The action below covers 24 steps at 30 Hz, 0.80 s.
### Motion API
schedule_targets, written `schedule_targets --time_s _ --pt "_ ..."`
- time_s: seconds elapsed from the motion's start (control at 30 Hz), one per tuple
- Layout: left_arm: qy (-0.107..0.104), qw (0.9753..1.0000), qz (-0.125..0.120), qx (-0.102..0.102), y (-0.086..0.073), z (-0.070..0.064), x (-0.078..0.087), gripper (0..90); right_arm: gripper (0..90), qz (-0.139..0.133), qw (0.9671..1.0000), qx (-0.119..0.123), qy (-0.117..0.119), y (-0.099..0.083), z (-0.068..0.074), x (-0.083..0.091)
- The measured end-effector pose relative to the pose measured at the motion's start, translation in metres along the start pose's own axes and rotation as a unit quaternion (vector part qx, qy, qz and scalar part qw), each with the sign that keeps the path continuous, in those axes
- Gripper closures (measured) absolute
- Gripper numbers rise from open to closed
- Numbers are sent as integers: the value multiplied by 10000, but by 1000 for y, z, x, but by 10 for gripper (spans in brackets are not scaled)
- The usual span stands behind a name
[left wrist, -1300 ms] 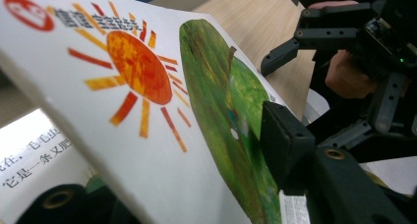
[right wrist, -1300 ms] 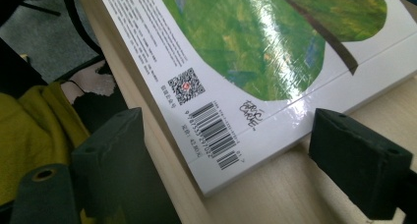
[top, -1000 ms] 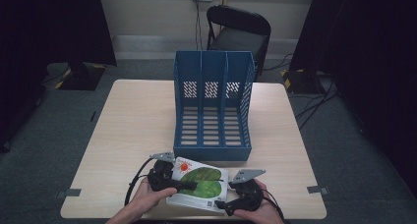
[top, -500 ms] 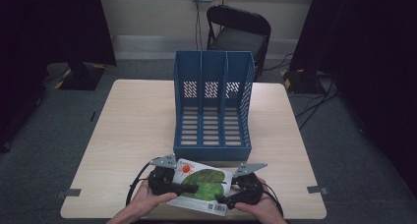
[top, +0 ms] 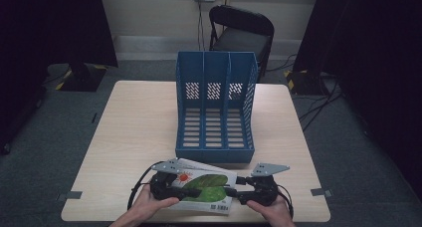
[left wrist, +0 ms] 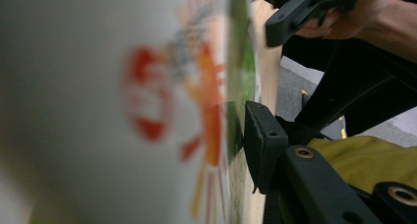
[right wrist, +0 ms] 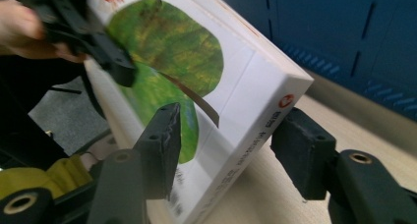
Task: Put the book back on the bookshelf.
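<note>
A white book [top: 209,184] with a green leaf and a red sun on its cover lies at the near edge of the table. My left gripper [top: 195,192] grips its left side. In the left gripper view the blurred cover [left wrist: 123,111] sits right against the lens, with one black finger [left wrist: 265,140] pressed on it. My right gripper [top: 234,191] holds the right side. In the right gripper view its jaws [right wrist: 226,130] clamp the cover and the spine edge of the tilted book [right wrist: 196,76].
A blue three-slot file holder [top: 214,112] stands mid-table just beyond the book, its open side facing me. Bare wooden table [top: 134,132] stretches to the left and right of it. A black chair [top: 241,33] stands behind the table.
The book has stayed at the near edge. The right gripper's grey plate has shifted a little to the right, and the left one has edged in toward the book.
</note>
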<state>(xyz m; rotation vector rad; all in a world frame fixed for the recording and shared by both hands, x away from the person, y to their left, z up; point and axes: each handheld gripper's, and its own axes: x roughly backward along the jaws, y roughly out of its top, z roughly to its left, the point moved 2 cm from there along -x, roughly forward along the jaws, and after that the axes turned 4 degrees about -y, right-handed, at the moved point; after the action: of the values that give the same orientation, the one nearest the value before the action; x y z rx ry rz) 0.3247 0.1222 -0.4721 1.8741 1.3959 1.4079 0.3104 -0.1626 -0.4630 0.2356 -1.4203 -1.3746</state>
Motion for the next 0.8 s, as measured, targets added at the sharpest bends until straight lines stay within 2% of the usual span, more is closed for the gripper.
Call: schedule_targets --time_s 0.03,0.07,0.1,0.17,0.3,0.43,0.53,0.6,0.7,0.8 --pt "47 10000 21 -21 0 1 1 737 515 0 10000 0 0 0 0 0" --pt "109 9999 46 -61 0 2 2 710 546 -126 9998 -34 157 1 0 6" --pt "112 9999 60 -54 -1 3 2 710 546 -126 9998 -34 157 1 0 6" --pt "110 9999 77 -51 -1 4 2 691 539 -87 9997 132 204 2 4 8" --pt "96 9999 90 -47 -2 5 1 680 544 -57 9994 103 337 2 3 7" --pt "76 9999 96 2 -2 7 1 673 554 183 9990 122 401 0 4 -6" --pt "98 9999 93 30 -2 7 1 644 597 416 9982 293 318 -1 9 -20" --pt "124 9998 114 72 -2 8 1 615 601 410 9981 337 304 -1 9 -20" --pt "203 9997 146 64 -2 7 2 585 608 331 9975 596 178 -1 12 -16" --pt "248 9996 129 72 -3 5 6 585 650 249 9965 768 201 0 16 -10"
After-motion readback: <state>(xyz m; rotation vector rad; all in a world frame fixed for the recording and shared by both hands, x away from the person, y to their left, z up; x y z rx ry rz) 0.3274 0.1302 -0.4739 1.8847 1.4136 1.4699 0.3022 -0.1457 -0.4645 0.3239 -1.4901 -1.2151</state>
